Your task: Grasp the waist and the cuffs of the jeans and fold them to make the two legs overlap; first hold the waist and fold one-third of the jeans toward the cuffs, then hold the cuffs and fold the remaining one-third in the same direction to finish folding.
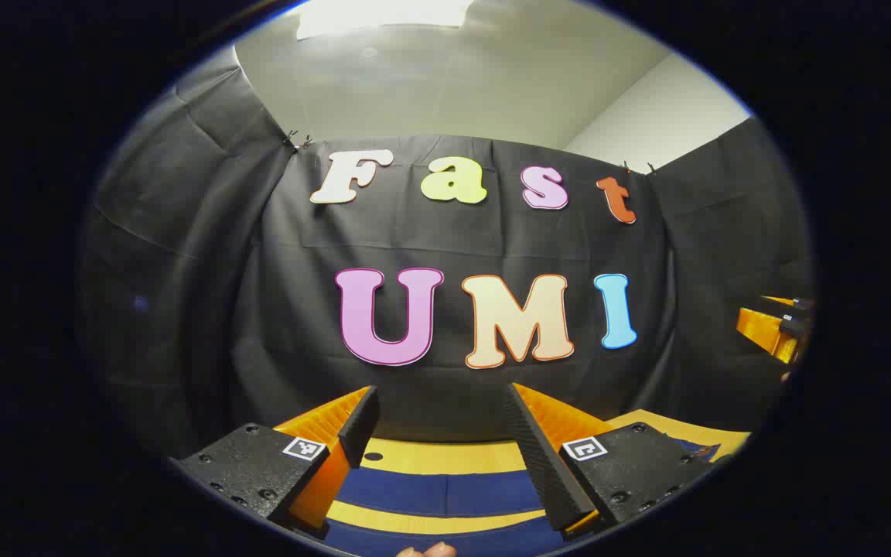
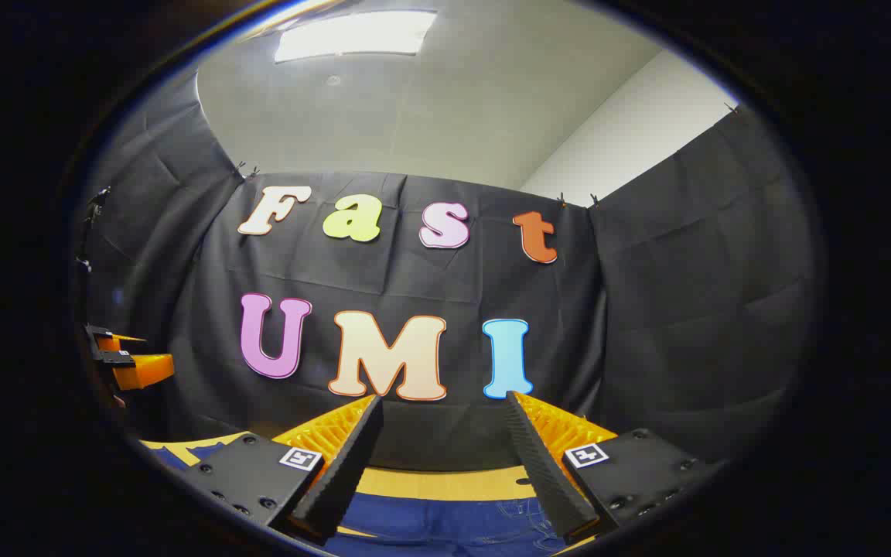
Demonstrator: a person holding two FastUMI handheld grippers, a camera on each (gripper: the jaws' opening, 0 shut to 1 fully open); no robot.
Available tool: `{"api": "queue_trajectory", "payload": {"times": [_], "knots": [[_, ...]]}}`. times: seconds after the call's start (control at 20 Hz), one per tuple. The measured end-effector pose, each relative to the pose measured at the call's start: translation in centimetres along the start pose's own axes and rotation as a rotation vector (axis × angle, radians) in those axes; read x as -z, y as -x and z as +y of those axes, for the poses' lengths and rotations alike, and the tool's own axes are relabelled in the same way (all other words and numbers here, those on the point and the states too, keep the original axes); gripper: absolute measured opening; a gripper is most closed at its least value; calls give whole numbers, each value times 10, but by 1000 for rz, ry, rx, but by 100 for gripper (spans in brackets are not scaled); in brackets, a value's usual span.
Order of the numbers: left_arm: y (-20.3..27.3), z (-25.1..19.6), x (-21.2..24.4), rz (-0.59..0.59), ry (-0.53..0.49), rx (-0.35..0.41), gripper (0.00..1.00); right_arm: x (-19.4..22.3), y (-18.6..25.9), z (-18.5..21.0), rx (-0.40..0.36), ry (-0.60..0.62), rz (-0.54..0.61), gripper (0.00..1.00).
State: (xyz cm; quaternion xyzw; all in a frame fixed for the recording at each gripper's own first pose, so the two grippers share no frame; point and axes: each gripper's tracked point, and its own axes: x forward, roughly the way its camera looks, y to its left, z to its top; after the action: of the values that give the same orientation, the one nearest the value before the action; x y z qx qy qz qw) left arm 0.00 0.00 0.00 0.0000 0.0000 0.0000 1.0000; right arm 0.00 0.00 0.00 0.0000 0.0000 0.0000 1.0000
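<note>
A: Where are the dark blue denim jeans [image 1: 438,491] in the left gripper view?

B: At the bottom centre of the frame, lying flat on the pale yellow wooden table [image 1: 445,456]. Two blue bands show with a strip of table between them. The left gripper [image 1: 445,433] hangs above them with its fingers spread wide, nothing between them.

A: And the right gripper view?

B: The jeans [image 2: 445,526] sit at the bottom centre again, with light stitching visible at the lower right of the cloth. The table [image 2: 445,483] shows as a band just above them. The right gripper [image 2: 438,433] also has its fingers apart, holding nothing, raised over the denim.

A: Does either gripper touch the fabric?

B: Neither appears to; the fingertips point toward the black cloth booth wall [image 1: 275,255] behind the table.

A: Anything at the edges?

B: The right gripper appears at the right middle of the left gripper view [image 1: 774,329], and the left gripper at the left middle of the right gripper view [image 2: 124,360].
</note>
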Motion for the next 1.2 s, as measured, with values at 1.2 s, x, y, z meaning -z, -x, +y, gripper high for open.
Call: {"api": "queue_trajectory", "payload": {"times": [1.2], "knots": [[79,71,145,379,-522,129,95,69,0,53,-94,-35,129,100]]}}
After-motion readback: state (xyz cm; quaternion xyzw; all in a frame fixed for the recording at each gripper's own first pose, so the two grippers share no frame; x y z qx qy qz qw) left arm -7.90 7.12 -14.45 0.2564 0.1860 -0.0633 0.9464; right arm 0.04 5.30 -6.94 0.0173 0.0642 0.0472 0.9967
